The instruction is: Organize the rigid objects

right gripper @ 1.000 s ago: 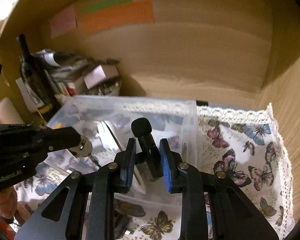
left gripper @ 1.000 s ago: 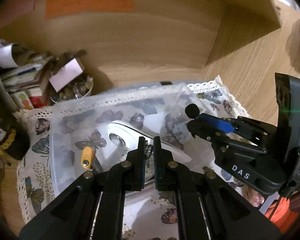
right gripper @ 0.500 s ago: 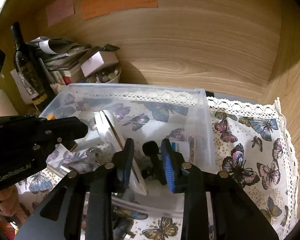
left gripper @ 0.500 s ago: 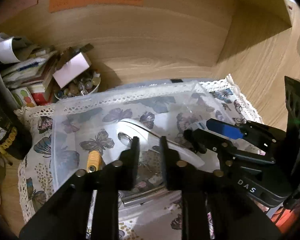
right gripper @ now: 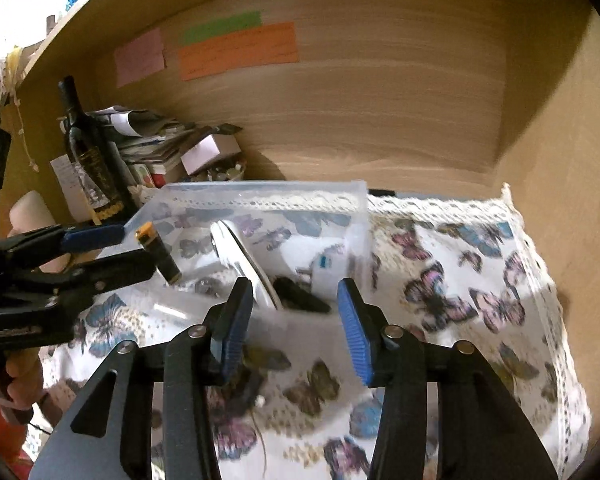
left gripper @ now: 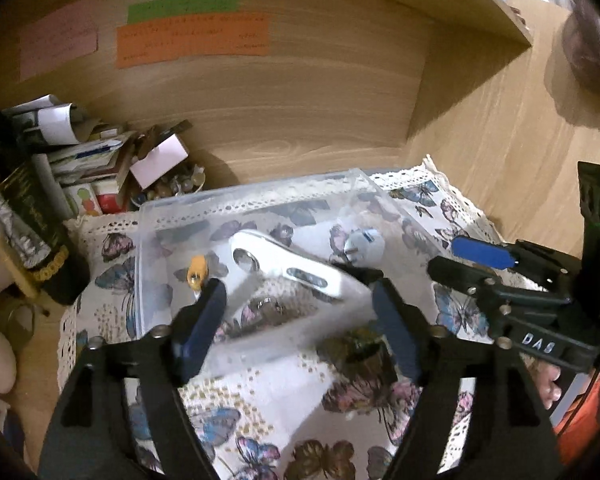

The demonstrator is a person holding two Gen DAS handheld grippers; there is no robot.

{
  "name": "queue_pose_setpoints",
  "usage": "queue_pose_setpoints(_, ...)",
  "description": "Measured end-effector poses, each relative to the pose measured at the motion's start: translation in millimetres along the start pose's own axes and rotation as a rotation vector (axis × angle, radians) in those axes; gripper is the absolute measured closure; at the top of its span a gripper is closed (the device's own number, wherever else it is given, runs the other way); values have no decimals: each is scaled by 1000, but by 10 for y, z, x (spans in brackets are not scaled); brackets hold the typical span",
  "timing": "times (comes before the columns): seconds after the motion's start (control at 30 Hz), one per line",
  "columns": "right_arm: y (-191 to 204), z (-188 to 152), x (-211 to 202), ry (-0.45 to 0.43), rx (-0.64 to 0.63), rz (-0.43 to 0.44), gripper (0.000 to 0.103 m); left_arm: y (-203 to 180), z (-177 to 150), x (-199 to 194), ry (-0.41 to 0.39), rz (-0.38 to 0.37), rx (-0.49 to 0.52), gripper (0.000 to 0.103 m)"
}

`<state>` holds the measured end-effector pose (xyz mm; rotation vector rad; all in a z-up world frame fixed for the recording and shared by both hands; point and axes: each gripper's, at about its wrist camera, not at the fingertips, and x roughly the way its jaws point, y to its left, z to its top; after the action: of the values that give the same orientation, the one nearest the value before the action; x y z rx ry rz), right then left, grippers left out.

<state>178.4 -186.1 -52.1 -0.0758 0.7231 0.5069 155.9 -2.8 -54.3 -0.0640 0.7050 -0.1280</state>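
A clear plastic bin [left gripper: 256, 196] [right gripper: 268, 191] stands on a butterfly-print cloth. In it lie a white oblong device [left gripper: 288, 268] [right gripper: 240, 256], a white plug adapter [left gripper: 364, 242] [right gripper: 324, 264], a black stick with an orange end [left gripper: 198, 276] [right gripper: 160, 254] and a small black microphone-like piece [right gripper: 300, 296]. My left gripper [left gripper: 300, 316] is open and empty, just in front of the bin. My right gripper [right gripper: 296, 316] is open and empty, at the bin's near right corner.
A dark wine bottle [right gripper: 88, 152], stacked papers and boxes [left gripper: 80, 148] and a bowl of small items [left gripper: 172, 188] crowd the back left. Wooden walls with coloured notes [right gripper: 236, 52] close in the back and right. Butterfly cloth [right gripper: 460, 280] extends right of the bin.
Both grippers opened and pulled back from the bin. The right one let go of the black microphone-like piece, which now lies in the bin beside the white device.
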Motion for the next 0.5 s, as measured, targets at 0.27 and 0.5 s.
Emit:
queue_pose_setpoints(0.27,-135,-334,-92,49,49,-18,56,-175,-332,160,97,-37,-3,28)
queue_pose_setpoints(0.5,-186,-591,-48,107,80,-2,56,-425,-488,533,213,-96,21,47)
